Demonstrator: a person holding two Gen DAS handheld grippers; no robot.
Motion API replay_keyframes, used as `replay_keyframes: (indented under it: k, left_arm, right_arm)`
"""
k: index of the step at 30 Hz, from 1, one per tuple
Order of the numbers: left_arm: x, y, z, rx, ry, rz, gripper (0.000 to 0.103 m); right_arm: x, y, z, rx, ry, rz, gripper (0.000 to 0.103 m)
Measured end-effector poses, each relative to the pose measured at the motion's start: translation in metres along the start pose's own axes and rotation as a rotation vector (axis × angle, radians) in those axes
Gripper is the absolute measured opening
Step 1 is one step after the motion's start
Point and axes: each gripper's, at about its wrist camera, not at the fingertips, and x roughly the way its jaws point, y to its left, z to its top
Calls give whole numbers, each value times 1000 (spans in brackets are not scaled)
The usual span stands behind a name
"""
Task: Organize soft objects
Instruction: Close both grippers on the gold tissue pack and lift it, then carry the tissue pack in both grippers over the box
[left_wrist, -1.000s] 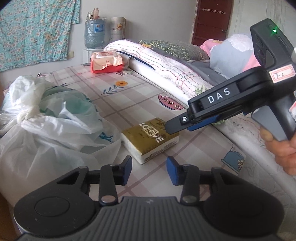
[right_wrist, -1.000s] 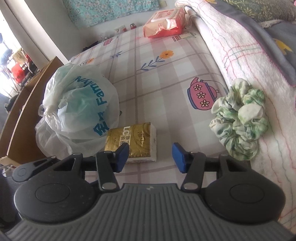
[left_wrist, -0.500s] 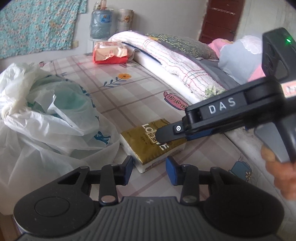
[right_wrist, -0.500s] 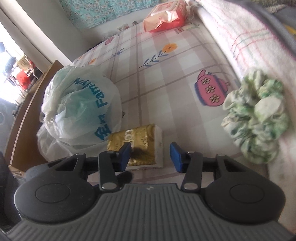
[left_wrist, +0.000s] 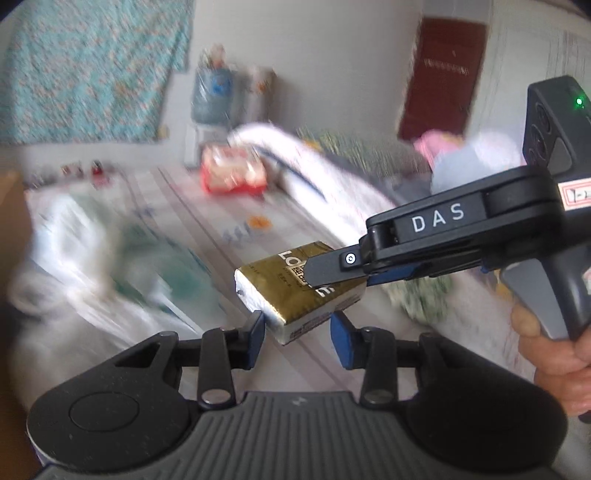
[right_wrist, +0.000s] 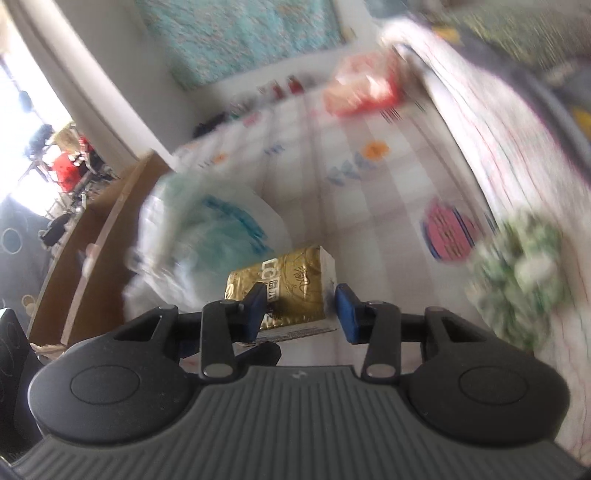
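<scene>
A gold tissue pack (left_wrist: 295, 291) (right_wrist: 291, 291) is held between the blue pads of my right gripper (right_wrist: 300, 308), lifted off the bed and tilted. The right gripper also shows in the left wrist view (left_wrist: 332, 271), clamped on the pack. My left gripper (left_wrist: 297, 334) is open and empty just below the pack. A green and white scrunchie (right_wrist: 517, 273) lies at the right against the folded quilt. White plastic bags (left_wrist: 92, 266) (right_wrist: 207, 240) lie to the left. Both views are motion-blurred.
A red and white wipes pack (left_wrist: 232, 173) (right_wrist: 364, 85) lies far back on the checked sheet (right_wrist: 369, 206). A folded quilt and pillows (left_wrist: 332, 177) run along the right. A wooden bed edge (right_wrist: 85, 236) is at the left.
My right gripper has closed on the gold tissue pack and lifted it off the sheet. Both cameras have swung upward, blurring the scene.
</scene>
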Motion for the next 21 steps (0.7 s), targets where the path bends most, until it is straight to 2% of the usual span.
replay_keyframes:
  k: [5, 10, 15, 18, 21]
  left_arm:
    - [-48, 39, 21, -50, -116, 113, 40]
    - [-101, 86, 26, -123, -162, 288, 41]
    - [-157, 138, 13, -255, -135, 442, 41]
    - [-179, 171, -1, -353, -79, 499, 41]
    - [-189, 202, -17, -444, -8, 530, 41]
  right_arm:
    - [1, 61, 36, -126, -43, 88, 40]
    - [22, 149, 58, -305, -34, 203, 41]
    - [57, 246, 61, -471, 56, 336, 41]
    - [86, 299, 54, -552, 161, 404, 41]
    - [119, 342, 41, -614, 278, 436, 42]
